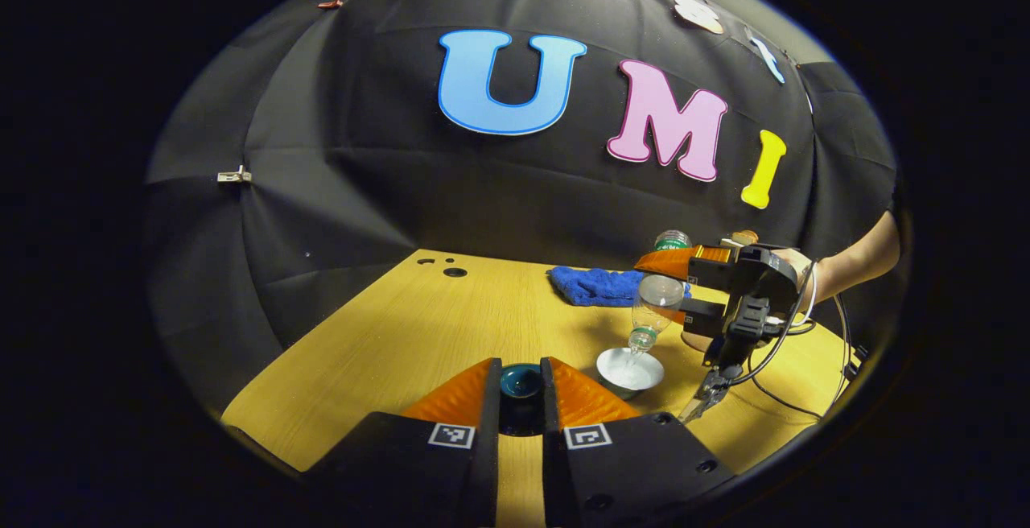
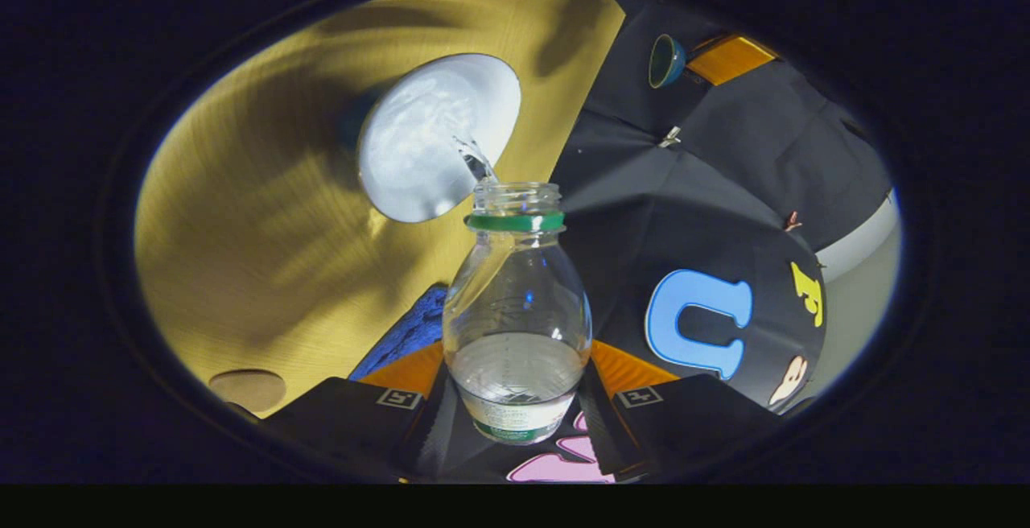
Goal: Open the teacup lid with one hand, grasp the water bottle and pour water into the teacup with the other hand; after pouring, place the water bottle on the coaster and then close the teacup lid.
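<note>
My left gripper (image 1: pixel 521 377) is shut on the dark teal teacup lid (image 1: pixel 521 383), held up off the wooden table (image 1: pixel 386 343). To its right stands the uncovered teacup (image 1: pixel 630 369), white inside. My right gripper (image 1: pixel 672 290) is shut on the clear water bottle (image 1: pixel 656 303) and holds it tipped neck-down over the cup. In the right gripper view the bottle (image 2: pixel 515 311), green ring at its neck and uncapped, sits between the fingers of my right gripper (image 2: pixel 515 387). A thin stream of water (image 2: pixel 476 162) runs from its mouth into the teacup (image 2: pixel 434 138). The lid (image 2: pixel 665 61) hangs farther off.
A round brown coaster (image 2: pixel 247 389) lies on the table near the right gripper's side. A blue cloth (image 1: pixel 591 285) is bunched behind the cup. A person's forearm (image 1: pixel 853 258) and a black cable (image 1: pixel 772 391) come in at the right edge. Small holes (image 1: pixel 455 272) mark the table's far end.
</note>
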Demonstrator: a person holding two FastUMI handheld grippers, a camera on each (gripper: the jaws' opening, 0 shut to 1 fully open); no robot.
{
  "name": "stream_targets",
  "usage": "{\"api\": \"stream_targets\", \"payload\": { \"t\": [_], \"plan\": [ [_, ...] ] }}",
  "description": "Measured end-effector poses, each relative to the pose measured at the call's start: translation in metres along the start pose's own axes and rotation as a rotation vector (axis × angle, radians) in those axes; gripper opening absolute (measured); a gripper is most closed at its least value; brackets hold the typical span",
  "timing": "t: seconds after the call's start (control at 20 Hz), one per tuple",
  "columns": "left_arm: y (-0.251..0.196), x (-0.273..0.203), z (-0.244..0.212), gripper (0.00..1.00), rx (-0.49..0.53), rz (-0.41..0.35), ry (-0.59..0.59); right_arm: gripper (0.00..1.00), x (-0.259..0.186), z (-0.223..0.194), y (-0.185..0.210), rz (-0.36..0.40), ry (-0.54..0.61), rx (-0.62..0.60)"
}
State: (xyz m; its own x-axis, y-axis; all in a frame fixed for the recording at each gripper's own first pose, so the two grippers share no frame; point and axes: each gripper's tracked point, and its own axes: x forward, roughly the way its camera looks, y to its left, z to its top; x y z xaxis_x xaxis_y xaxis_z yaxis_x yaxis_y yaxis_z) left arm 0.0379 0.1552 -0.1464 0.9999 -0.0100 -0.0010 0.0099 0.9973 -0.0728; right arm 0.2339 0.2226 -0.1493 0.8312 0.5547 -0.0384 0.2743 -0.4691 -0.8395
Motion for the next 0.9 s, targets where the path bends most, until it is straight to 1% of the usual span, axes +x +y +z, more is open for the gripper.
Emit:
{"api": "stream_targets", "payload": {
  "t": [0.1, 0.15, 0.2, 0.65, 0.9],
  "plan": [
    [-0.001, -0.001, 0.003, 0.26, -0.003, -0.005, -0.009, 0.72, -0.001, 0.001, -0.004, -0.012, -0.006, -0.024],
    [-0.002, -0.002, 0.005, 0.23, -0.007, -0.008, -0.015, 0.72, -0.002, 0.001, -0.004, -0.018, -0.011, -0.036],
    [-0.002, -0.002, 0.006, 0.27, -0.008, -0.007, -0.019, 0.72, -0.003, 0.003, -0.001, -0.018, -0.011, -0.042],
    [-0.004, -0.005, 0.010, 0.27, 0.019, -0.001, -0.023, 0.72, 0.003, 0.015, -0.002, -0.030, -0.019, -0.042],
    [-0.006, -0.006, 0.008, 0.26, 0.022, 0.006, -0.020, 0.72, 0.006, 0.014, -0.001, -0.029, -0.021, -0.037]
  ]
}}
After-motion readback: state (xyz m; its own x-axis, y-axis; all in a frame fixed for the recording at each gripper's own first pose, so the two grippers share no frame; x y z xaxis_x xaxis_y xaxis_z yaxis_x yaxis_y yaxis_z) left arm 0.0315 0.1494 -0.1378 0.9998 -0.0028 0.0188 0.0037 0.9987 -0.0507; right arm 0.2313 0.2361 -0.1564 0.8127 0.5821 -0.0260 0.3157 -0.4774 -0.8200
